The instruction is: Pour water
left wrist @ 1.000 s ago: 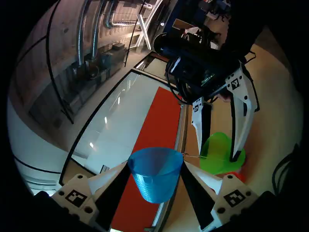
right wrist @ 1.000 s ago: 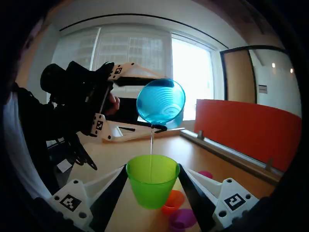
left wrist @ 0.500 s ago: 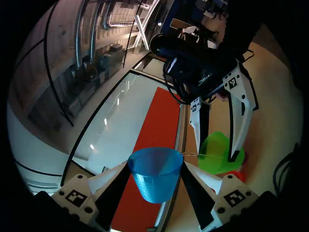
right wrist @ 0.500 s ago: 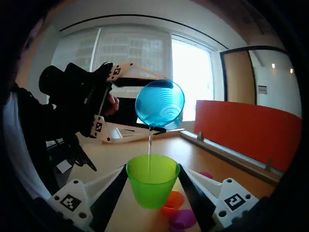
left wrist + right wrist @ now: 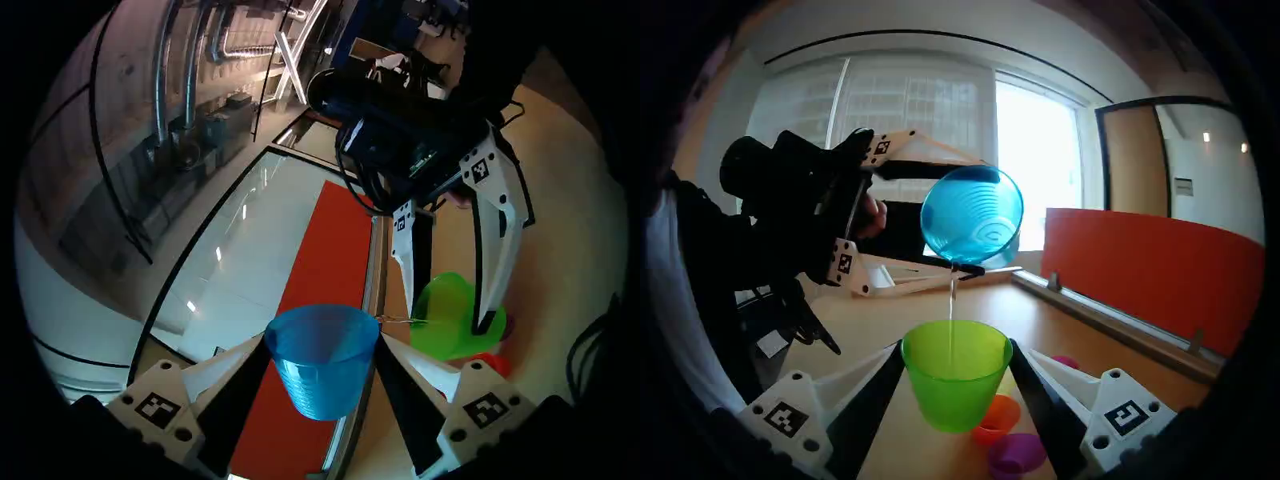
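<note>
My left gripper (image 5: 322,370) is shut on a translucent blue cup (image 5: 322,368), which is tipped on its side. In the right gripper view that blue cup (image 5: 972,214) hangs tilted above, its mouth facing me, and a thin stream of water (image 5: 952,308) falls from its lip. The stream lands in an upright green cup (image 5: 956,384), on which my right gripper (image 5: 956,382) is shut. The left gripper view has the green cup (image 5: 453,314) between the right gripper's white fingers (image 5: 496,248).
A wooden table (image 5: 880,320) lies below, with an orange cup (image 5: 998,418), a purple cup (image 5: 1016,453) and a pink one (image 5: 1066,362) on it. A red partition (image 5: 1160,272) runs along the table's far edge. A person's hand (image 5: 868,214) holds the left gripper.
Water keeps running from the blue cup into the green cup. The blue cup has shifted only slightly; both grippers hold their positions.
</note>
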